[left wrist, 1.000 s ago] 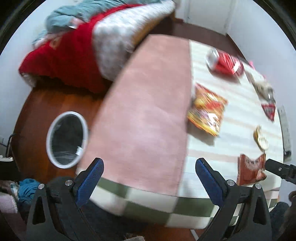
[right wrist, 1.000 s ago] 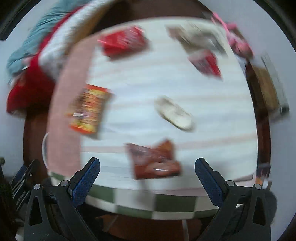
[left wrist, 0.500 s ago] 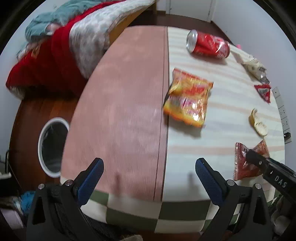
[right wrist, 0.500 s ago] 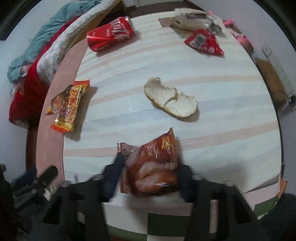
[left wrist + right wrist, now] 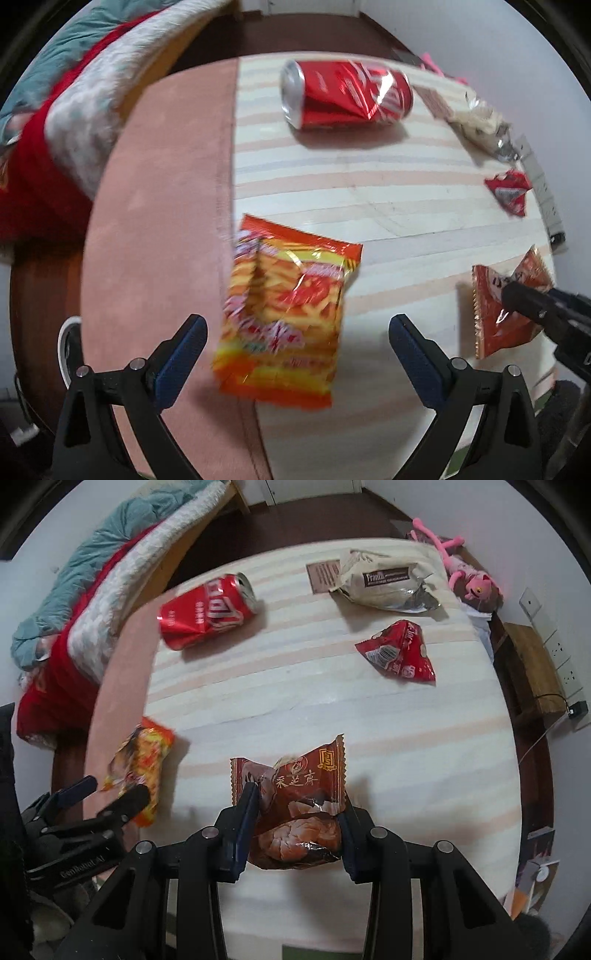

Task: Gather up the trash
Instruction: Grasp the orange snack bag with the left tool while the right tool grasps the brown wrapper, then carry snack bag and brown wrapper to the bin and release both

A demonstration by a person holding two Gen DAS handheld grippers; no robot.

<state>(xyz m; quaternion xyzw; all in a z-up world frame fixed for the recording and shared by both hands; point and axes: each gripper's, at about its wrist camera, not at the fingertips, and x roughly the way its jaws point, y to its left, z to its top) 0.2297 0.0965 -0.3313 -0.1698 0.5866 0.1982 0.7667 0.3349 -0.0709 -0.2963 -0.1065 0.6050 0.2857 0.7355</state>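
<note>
My right gripper [image 5: 293,819] is shut on a brown-red snack wrapper [image 5: 295,808], which also shows at the right of the left wrist view [image 5: 506,314]. My left gripper [image 5: 297,347] is open, its fingers either side of an orange-yellow chip bag [image 5: 288,310] lying on the bed; the bag also shows in the right wrist view [image 5: 144,764]. A crushed red soda can [image 5: 347,94] [image 5: 207,611] lies farther back. A small red wrapper [image 5: 399,651] [image 5: 509,186] and a beige bread bag [image 5: 384,581] lie at the far right.
The trash lies on a striped mattress [image 5: 332,709] with a pink blanket [image 5: 159,206] on its left part. A white-rimmed bin [image 5: 68,350] stands on the floor at the left. Piled bedding [image 5: 92,590] lies beyond. A pink plush toy [image 5: 469,572] sits far right.
My right gripper has shut on the brown-red wrapper. My left gripper has moved forward over the mattress until the chip bag lies between its open fingers.
</note>
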